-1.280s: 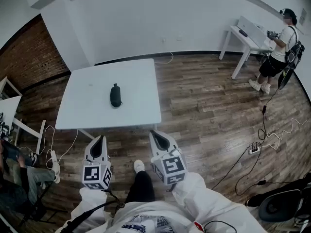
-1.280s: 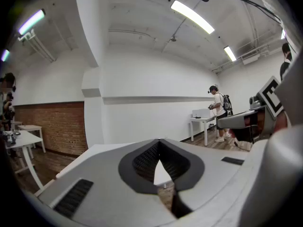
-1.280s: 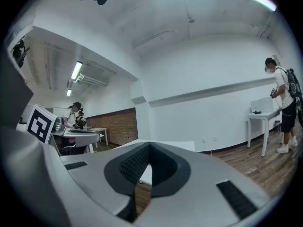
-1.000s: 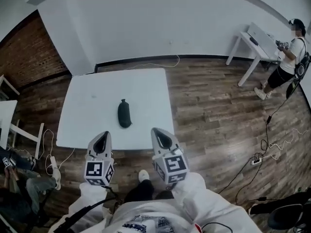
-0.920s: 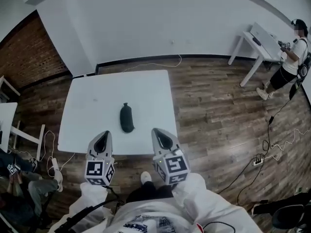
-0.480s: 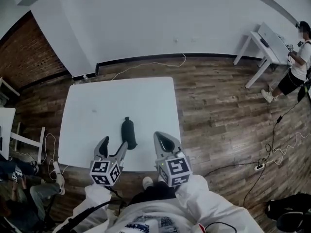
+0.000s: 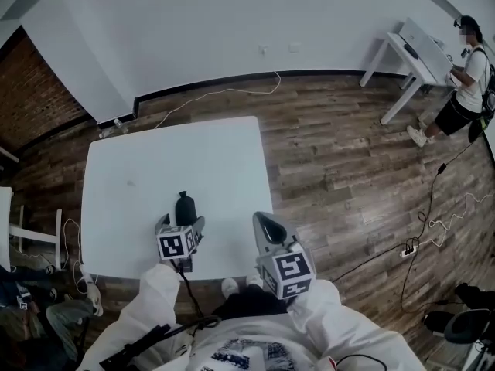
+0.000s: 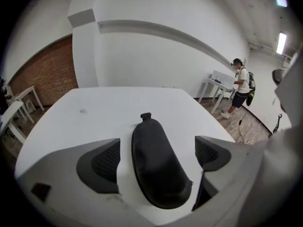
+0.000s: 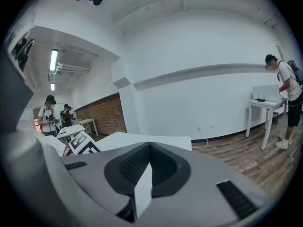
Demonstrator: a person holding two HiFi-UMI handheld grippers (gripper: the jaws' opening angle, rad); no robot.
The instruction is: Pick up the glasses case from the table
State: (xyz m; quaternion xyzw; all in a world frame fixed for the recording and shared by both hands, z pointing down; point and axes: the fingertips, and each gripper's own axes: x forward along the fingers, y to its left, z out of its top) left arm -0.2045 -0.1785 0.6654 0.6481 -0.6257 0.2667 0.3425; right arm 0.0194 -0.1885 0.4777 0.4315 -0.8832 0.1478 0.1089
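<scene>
Since a second ago my left tongs (image 7: pixel 180 222) have come down from in front of my body, short of the table (image 7: pixel 124 199), onto its near part. Their jaws were together then and are opening now. They straddle the glasses case (image 7: pixel 185 207), which lies flat on the white top, a little in from the near edge. Its long side runs away from me and its small tab is at the far end. In the left gripper view the dark shell sits between the two ribbed pads (image 8: pixel 106 162) with bare table showing on either side, so as far as I can see neither pad presses on it yet. I judge that the reach is done and the grasp has not begun. What is left is to sink a touch lower if needed, close across the case's width near its middle, and lift. The shell looks smooth and rounded, so a grip near one end might let it twist or squirt out. Further right, my right tongs (image 7: pixel 267 224) have drifted with me and hang by the table's near right corner. Their jaws are together with nothing between them, and they have no part in this pickup. Far off to the right a person (image 7: pixel 464 60) stands at another table, well clear of my work.
</scene>
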